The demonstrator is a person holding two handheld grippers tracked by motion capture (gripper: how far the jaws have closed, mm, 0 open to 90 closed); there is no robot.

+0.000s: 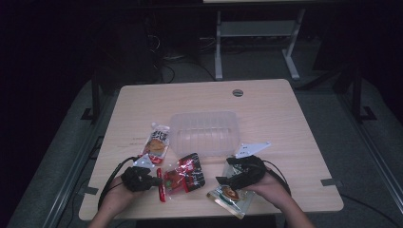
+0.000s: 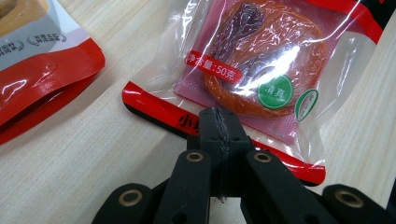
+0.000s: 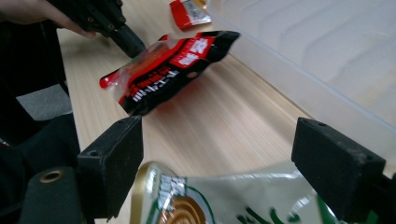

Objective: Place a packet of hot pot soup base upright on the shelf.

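Note:
A red and black snack packet (image 1: 184,175) (image 2: 261,79) (image 3: 173,65) lies near the table's front, left of centre. My left gripper (image 1: 159,181) (image 2: 219,123) (image 3: 128,42) is shut on that packet's red sealed edge, and the packet's far end looks tilted up off the wood. A green and gold snack packet (image 1: 231,197) (image 3: 224,200) lies at the front, right of centre. My right gripper (image 1: 227,183) (image 3: 219,140) is open wide just above it, one jaw on each side, and the pads are not pressing on it.
A clear plastic tub (image 1: 204,133) (image 3: 336,60) stands mid-table behind both packets. An orange and white packet (image 1: 156,142) (image 2: 37,65) (image 3: 189,11) lies left of the tub. The table's front edge (image 1: 190,213) is close to both hands.

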